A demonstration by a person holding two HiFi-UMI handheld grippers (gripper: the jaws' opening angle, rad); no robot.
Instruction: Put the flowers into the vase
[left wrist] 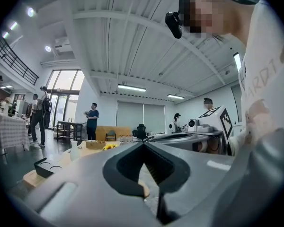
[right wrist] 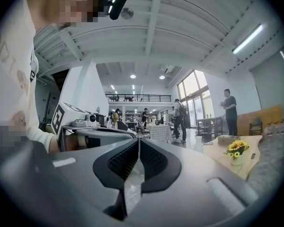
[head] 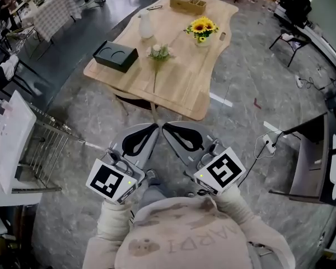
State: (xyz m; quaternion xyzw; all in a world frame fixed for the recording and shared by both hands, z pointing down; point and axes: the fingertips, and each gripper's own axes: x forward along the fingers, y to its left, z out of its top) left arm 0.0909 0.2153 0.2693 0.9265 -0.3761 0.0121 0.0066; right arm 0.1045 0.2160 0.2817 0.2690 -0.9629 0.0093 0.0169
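Note:
A white-flowered stem (head: pixel 158 54) lies on the wooden table (head: pixel 179 88), with its blooms toward the far side. A white vase (head: pixel 145 25) stands upright behind it. Sunflowers (head: pixel 202 29) fill a small vase at the right and show in the right gripper view too, sunflowers (right wrist: pixel 235 148). My left gripper (head: pixel 155 127) and right gripper (head: pixel 164 126) are held side by side near my chest, well short of the table. Both are shut and empty. The left gripper (left wrist: pixel 143 142) and right gripper (right wrist: pixel 139 139) views show their jaws pressed together.
A black box (head: pixel 116 56) sits on the table's left part and a wooden tray (head: pixel 187 3) at its far end. A metal rack (head: pixel 45 147) stands on the floor at my left and a dark desk (head: pixel 319 156) at my right. People stand in the background.

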